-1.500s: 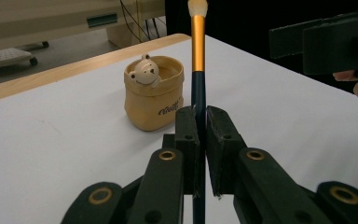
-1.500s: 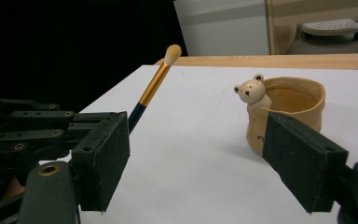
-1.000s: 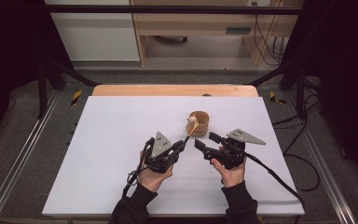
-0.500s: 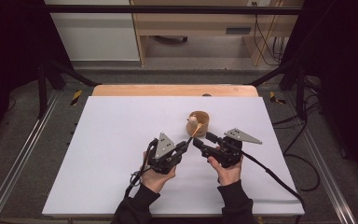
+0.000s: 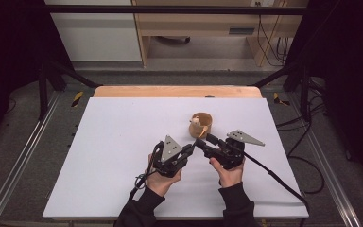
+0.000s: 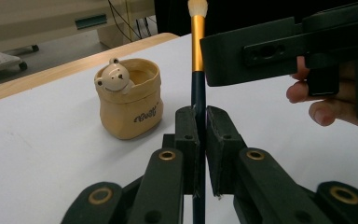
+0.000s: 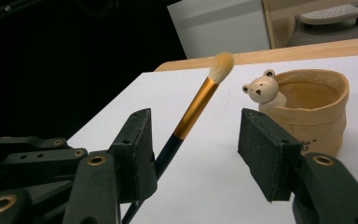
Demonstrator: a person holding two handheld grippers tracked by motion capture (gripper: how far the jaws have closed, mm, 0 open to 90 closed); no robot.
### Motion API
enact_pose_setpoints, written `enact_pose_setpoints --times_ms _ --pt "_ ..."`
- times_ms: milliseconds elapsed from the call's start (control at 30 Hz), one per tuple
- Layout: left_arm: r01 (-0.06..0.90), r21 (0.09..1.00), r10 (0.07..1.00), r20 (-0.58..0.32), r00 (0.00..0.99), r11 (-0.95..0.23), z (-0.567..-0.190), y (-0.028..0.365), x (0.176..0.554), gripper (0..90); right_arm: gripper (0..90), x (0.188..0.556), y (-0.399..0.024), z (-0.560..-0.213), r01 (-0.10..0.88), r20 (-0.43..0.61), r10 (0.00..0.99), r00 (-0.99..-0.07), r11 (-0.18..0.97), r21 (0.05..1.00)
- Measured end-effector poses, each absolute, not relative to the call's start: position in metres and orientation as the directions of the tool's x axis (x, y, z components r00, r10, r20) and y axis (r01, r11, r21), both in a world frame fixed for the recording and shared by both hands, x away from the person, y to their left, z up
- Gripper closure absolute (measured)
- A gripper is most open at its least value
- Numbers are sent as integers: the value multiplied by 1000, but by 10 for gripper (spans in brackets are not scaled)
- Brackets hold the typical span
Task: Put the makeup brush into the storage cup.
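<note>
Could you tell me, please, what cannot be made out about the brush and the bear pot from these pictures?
- Brush: in the left gripper view its lower handle is hidden between the left gripper pads and cut off by the bottom edge.
- Brush in the high view: too small, lost among the grippers.
- Bear pot: in the right gripper view, the right gripper jaw hides its lower left.
- Pot lettering: too blurred to read.

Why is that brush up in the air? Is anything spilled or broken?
Nothing stands out. The left tool grips the brush by its handle; the bear pot stands upright and whole on the white table.
</note>
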State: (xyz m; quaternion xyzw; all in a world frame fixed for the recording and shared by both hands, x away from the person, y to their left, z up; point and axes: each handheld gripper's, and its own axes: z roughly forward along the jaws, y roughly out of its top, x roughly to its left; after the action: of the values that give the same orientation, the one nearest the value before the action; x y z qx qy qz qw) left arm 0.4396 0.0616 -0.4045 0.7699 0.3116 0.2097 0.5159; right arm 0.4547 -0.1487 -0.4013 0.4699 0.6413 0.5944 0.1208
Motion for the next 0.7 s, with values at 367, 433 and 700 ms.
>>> enact_pose_setpoints --times_ms 367,433,700 --pt "260 926 694 4 720 -275 -404 58 439 830 534 455 -148 -402 465 420 742 -521 -166 870" --pt "260 925 694 4 720 -275 -404 57 438 830 551 455 -148 -402 466 422 742 -521 -168 869" --pt "257 926 693 7 721 -276 -405 54 437 830 641 456 -147 -402 473 435 737 -518 -177 863"
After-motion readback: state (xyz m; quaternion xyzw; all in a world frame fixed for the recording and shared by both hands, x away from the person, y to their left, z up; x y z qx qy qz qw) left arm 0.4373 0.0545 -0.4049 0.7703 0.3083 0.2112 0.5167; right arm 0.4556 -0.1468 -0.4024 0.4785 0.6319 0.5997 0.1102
